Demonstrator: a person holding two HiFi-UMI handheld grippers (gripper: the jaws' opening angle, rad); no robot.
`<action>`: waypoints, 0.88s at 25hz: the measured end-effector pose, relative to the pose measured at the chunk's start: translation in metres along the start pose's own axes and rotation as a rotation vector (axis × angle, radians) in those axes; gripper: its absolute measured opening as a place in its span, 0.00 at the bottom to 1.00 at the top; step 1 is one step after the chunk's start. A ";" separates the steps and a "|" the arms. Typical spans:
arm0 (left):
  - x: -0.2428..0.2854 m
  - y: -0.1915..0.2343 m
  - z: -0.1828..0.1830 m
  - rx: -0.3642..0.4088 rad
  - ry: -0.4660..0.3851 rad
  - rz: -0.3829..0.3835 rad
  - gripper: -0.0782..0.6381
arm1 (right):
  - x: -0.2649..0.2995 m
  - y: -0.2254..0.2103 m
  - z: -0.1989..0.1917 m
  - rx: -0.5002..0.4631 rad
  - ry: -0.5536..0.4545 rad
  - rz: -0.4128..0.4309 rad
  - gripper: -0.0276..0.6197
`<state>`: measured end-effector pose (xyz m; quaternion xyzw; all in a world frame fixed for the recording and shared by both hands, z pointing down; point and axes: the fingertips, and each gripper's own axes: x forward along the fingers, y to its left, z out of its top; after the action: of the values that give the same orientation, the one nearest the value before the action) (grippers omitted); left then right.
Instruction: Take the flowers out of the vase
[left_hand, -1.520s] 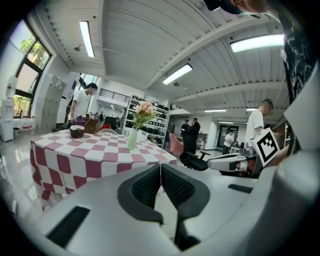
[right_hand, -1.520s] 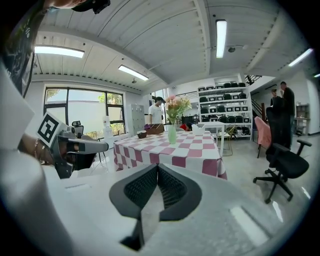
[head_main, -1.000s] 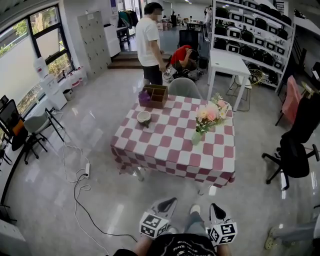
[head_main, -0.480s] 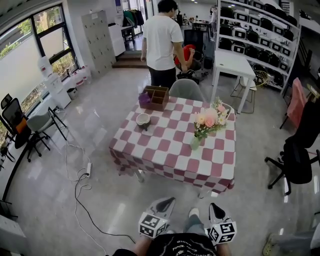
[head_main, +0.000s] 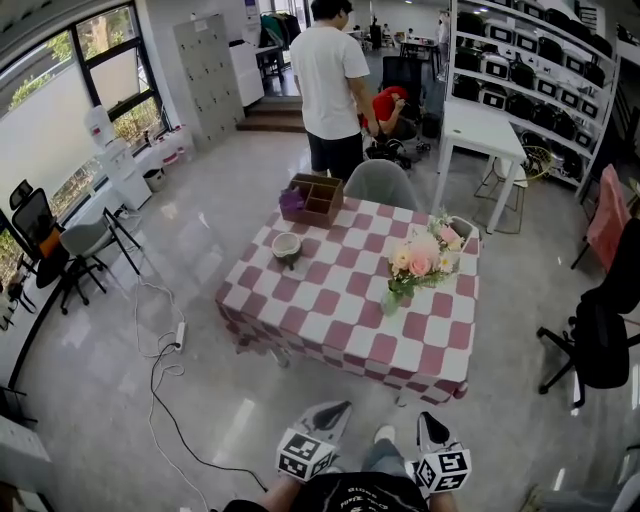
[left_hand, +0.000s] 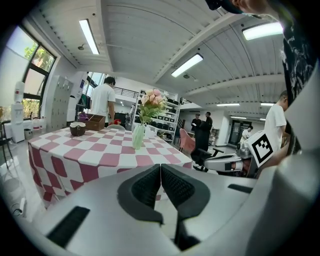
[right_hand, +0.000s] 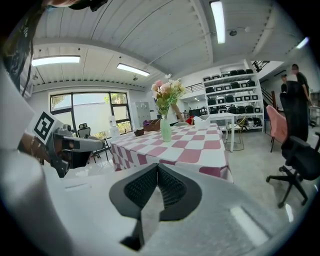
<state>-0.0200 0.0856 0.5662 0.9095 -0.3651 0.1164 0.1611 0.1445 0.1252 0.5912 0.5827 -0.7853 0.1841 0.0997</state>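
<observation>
Dark pads (left_hand: 145, 187), hidden overhead, meet: left hand-held gripper (left_hand: 160, 169) and right hand-held gripper (right_hand: 157, 169) closed.

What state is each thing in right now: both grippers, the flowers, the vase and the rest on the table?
Left gripper: shut, empty.
Right gripper: shut, empty.
Pink and cream flowers: standing in the vase, untouched.
Pale green vase: upright on the pink-and-white checked table.
Small brown bowl: upright.
Brown wooden box: open-topped, at the far edge.
</observation>
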 end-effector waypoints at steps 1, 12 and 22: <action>0.004 0.002 0.002 0.001 0.004 0.003 0.13 | 0.004 -0.004 0.000 0.004 0.003 0.003 0.05; 0.062 0.020 0.032 0.001 0.011 0.019 0.13 | 0.049 -0.047 0.041 -0.019 -0.014 0.035 0.05; 0.109 0.026 0.057 -0.019 -0.019 0.070 0.13 | 0.080 -0.084 0.080 -0.056 -0.026 0.097 0.05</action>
<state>0.0440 -0.0225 0.5549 0.8958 -0.3991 0.1100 0.1619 0.2052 0.0012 0.5627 0.5433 -0.8186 0.1591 0.0970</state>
